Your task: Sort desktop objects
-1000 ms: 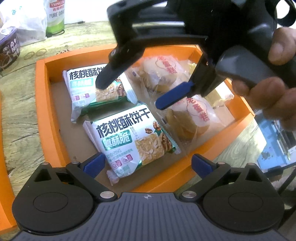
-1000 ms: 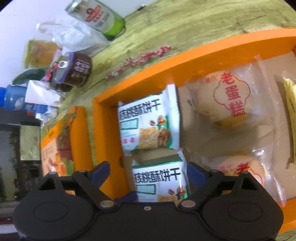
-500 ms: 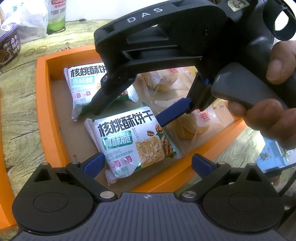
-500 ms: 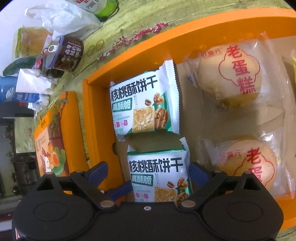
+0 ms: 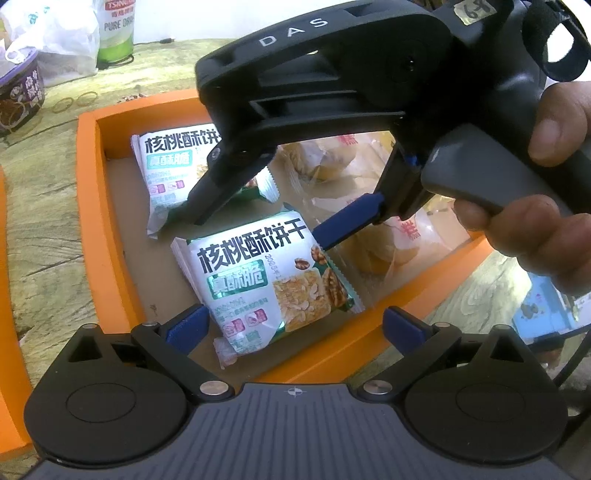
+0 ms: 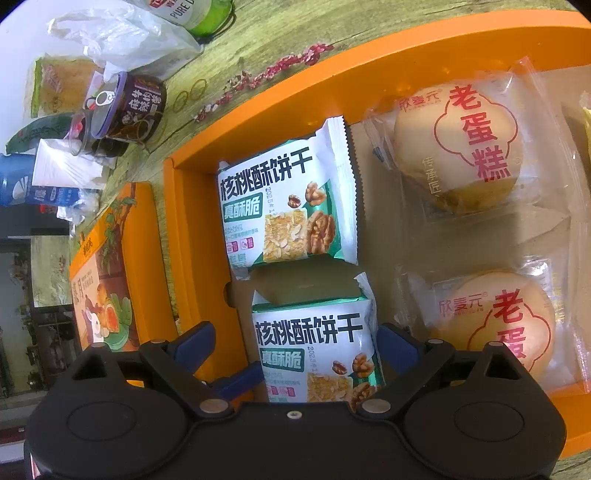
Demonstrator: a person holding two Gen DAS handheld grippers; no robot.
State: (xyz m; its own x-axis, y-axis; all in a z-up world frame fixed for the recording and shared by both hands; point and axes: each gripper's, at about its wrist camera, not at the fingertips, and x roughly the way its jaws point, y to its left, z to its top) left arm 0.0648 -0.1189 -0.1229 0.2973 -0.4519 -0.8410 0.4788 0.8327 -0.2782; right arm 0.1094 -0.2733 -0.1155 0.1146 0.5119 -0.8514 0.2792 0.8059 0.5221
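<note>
both grippers gape — right gripper [image 5: 258,225] hides far biscuit packet [image 5: 166,173], cakes [image 5: 325,162].

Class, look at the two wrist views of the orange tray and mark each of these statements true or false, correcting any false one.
1. Two walnut biscuit packs lie in the orange tray. True.
2. The right gripper is shut on a cake. False: it is open, its fingers either side of the near biscuit pack's top, clamping nothing.
3. Two wrapped round cakes lie beside the biscuit packs. True.
4. The green can stands inside the tray. False: it stands on the table beyond it.
5. The left gripper holds a biscuit pack. False: it is open and empty.
</note>
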